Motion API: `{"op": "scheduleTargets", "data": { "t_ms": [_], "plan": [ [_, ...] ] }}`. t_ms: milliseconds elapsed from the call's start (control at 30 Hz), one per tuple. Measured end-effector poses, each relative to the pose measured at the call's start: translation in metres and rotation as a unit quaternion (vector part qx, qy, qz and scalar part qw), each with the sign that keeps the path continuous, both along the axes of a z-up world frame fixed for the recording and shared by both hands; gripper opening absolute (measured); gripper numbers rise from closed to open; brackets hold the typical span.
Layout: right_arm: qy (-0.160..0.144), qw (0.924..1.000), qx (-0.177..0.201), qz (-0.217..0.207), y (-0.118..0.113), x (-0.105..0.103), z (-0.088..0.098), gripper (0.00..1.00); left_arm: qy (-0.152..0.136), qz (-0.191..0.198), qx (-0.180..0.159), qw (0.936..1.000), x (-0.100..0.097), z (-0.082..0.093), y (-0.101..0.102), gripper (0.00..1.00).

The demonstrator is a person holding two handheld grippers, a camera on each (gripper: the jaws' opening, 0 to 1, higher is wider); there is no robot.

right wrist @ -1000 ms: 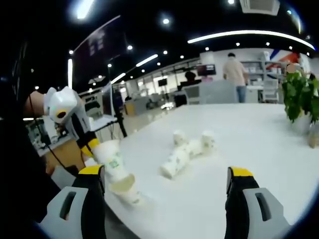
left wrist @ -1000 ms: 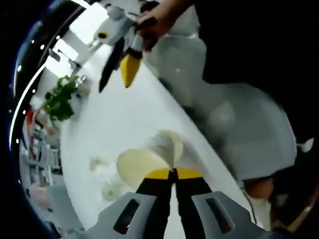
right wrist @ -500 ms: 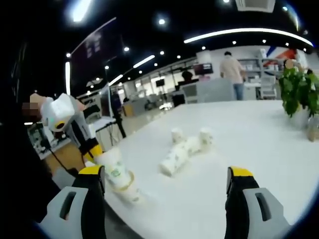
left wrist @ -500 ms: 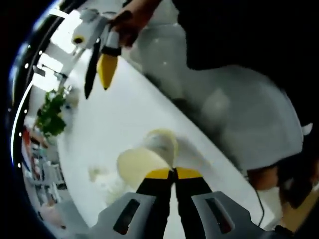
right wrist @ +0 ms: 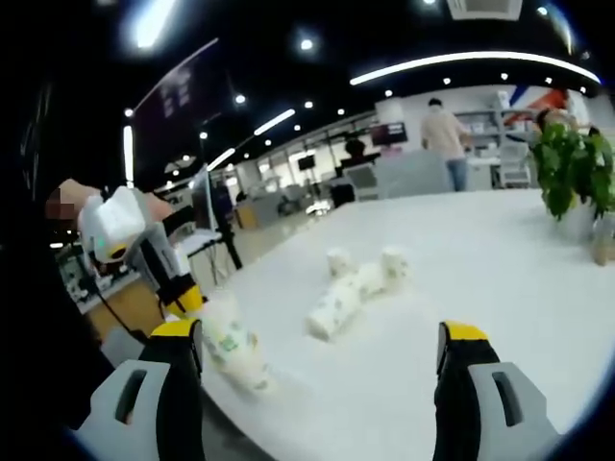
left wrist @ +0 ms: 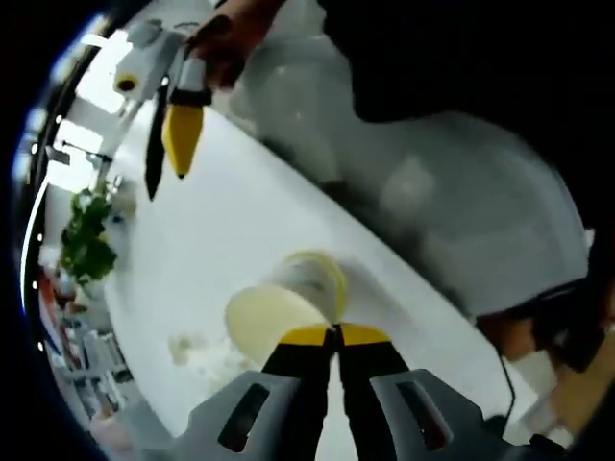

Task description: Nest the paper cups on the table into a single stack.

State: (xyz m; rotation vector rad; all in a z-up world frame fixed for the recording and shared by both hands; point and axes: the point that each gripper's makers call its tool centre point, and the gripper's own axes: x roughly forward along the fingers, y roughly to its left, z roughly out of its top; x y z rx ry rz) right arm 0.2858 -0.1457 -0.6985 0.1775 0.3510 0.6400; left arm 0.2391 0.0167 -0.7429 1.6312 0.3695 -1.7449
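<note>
In the left gripper view my left gripper (left wrist: 336, 333) is shut on the rim of a pale paper cup (left wrist: 269, 315), whose end sits in a second cup (left wrist: 312, 277) lying near the table's edge. The right gripper view has the same pair of cups (right wrist: 233, 346) low on the left, with the left gripper (right wrist: 186, 300) on them. Several printed paper cups (right wrist: 351, 288) lie in a loose row mid-table. My right gripper (right wrist: 320, 336) is open, jaws wide apart, above the table with nothing between them. It also hangs at the left gripper view's upper left as the right gripper (left wrist: 165, 144).
The white table (right wrist: 500, 279) stretches far to the right, with a potted plant (right wrist: 572, 178) at its far side. A person's dark clothing (left wrist: 480, 67) and a white chair (left wrist: 461, 221) border the table's near edge. People stand in the background.
My left gripper has lowered its cup down into the cup lying at the table edge, so the two sit closer together. The right gripper has stayed open, hardly moving.
</note>
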Motion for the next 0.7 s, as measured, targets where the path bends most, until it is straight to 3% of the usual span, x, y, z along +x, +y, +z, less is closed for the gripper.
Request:
{"op": "scheduleTargets", "data": {
  "t_ms": [400, 700],
  "plan": [
    [0.006, 0.9998, 0.015, -0.009, -0.007, -0.001, -0.007, 0.99, 0.009, 0.003, 0.025, 0.9996, 0.005, -0.014, -0.004, 0.01],
    [0.006, 0.9996, 0.025, -0.015, -0.010, 0.000, -0.006, 0.99, 0.038, 0.022, 0.032, 0.9985, 0.001, -0.022, -0.009, 0.06]
  ]
}}
